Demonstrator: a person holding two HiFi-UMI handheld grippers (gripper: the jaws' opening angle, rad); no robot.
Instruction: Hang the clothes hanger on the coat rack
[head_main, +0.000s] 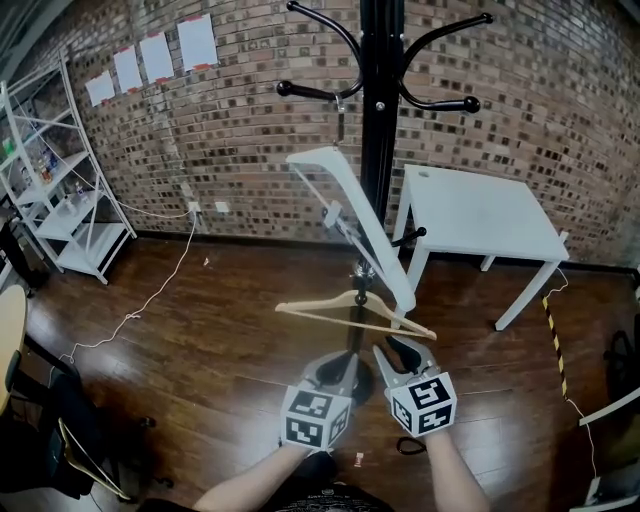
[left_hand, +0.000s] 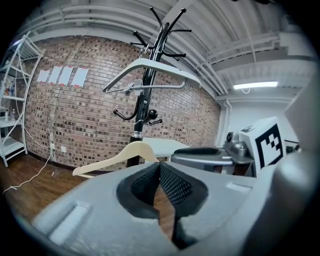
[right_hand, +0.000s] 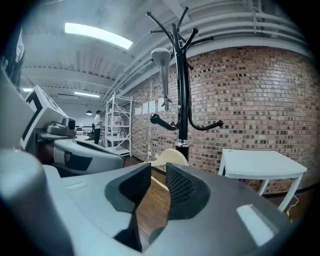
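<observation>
Above dark wood floor (head_main: 200, 330) by brick wall (head_main: 250, 150), left gripper (head_main: 340, 365) closed, right gripper (head_main: 392, 355) parted.

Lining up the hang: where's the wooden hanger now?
The wooden hanger is mid head view, before the coat rack pole, just beyond the left gripper and right gripper, below the white hanger.

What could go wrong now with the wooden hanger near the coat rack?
The right gripper has its jaws apart, not on the wooden hanger, and I cannot tell what supports it, so it may drop. Lifting it toward the coat rack could knock the white hanger off its hook.
</observation>
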